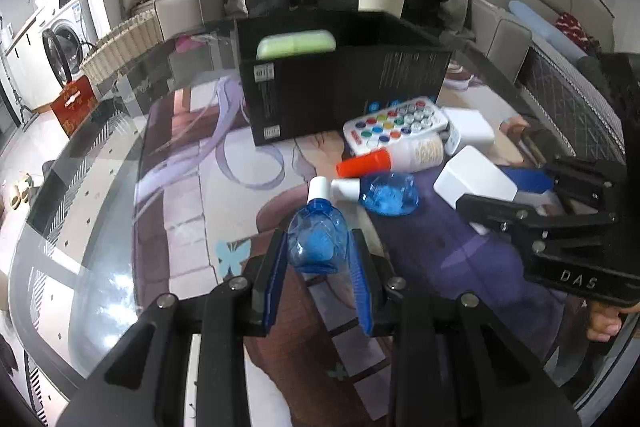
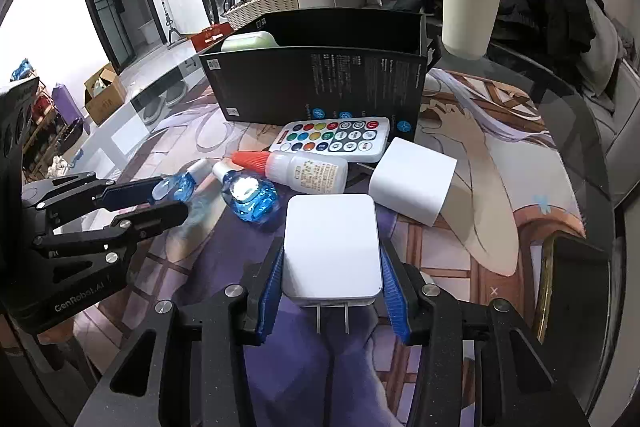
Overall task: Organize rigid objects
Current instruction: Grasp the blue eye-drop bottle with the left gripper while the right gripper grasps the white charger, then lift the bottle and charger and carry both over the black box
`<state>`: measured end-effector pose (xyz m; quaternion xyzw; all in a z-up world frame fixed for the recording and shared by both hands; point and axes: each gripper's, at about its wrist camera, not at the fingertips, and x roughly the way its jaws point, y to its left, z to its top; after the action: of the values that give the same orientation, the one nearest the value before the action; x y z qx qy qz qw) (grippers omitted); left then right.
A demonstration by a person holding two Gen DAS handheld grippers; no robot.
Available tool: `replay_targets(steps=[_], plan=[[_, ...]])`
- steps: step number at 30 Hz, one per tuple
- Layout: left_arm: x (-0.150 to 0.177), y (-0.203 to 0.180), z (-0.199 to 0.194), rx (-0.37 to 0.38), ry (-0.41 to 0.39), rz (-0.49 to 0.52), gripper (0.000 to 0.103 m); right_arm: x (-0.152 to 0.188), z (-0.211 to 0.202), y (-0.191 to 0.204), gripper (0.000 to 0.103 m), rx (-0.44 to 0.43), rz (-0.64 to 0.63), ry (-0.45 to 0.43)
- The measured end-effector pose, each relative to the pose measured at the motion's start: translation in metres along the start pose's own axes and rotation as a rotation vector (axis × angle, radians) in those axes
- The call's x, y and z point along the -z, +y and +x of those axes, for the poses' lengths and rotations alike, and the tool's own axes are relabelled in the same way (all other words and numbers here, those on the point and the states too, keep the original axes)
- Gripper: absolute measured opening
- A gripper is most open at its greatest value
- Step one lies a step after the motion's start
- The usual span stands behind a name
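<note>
Tools first: left tool (image 1: 320, 259) clamped on a small blue bottle (image 1: 316, 235), clear plastic, white cap pointing away, pads tight on both sides; right tool (image 2: 331, 267) closed around a white charger (image 2: 331, 247), flat rounded block with two metal prongs facing the camera, blue pads touching both flanks. Both items sit low over the glass bench (image 1: 100, 247), near the printed mat; cannot tell if they are lifted or resting. Just beyond, loose pile not yet sorted: second blue bottle (image 2: 250, 197) lying on its side, white glue bottle (image 2: 304, 171) with orange-red cap, second white block (image 2: 412, 185) tilted beside it, white remote (image 2: 334, 139) with coloured buttons leaning against the box. Further back, open black box (image 2: 320, 83), the likely bin; one pale green case (image 2: 248, 41) already inside at its left end. Judgement: early stage, one item stowed, two in grip, four left on bench. Behind the box, cream cup (image 2: 470, 15) upright, then sofa with dark clothes. Task things all hard plastic, small, should handle stiff; bottles rounded, may slip.
</note>
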<state>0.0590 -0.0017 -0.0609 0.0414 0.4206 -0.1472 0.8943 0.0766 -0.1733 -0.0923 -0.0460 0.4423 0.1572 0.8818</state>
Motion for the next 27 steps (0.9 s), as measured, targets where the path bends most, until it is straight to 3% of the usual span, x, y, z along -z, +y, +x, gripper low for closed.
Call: replay_targets(steps=[4,7,12,16,19,22,27], plan=[[-0.008,-0.004,-0.021,0.002,-0.106,0.019,0.028,-0.003,-0.014,0.003,0.045,0.001,-0.010,-0.060],[-0.016,-0.007,-0.045,0.002,-0.218,0.035,0.028,-0.010,-0.036,0.006,0.045,0.005,-0.033,-0.166],[-0.024,-0.012,-0.091,-0.013,-0.435,0.060,0.028,-0.019,-0.093,0.018,0.045,0.038,-0.088,-0.424],[-0.021,-0.013,-0.128,-0.031,-0.614,0.068,0.028,-0.015,-0.147,0.032,0.045,0.083,-0.156,-0.682],[-0.020,-0.011,-0.143,-0.033,-0.678,0.072,0.028,-0.006,-0.175,0.043,0.045,0.112,-0.206,-0.818],[-0.021,-0.006,-0.145,-0.028,-0.689,0.060,0.028,-0.003,-0.184,0.048,0.045,0.104,-0.212,-0.838],[-0.026,-0.001,-0.142,-0.028,-0.673,0.048,0.028,-0.005,-0.180,0.047,0.045,0.094,-0.196,-0.794]])
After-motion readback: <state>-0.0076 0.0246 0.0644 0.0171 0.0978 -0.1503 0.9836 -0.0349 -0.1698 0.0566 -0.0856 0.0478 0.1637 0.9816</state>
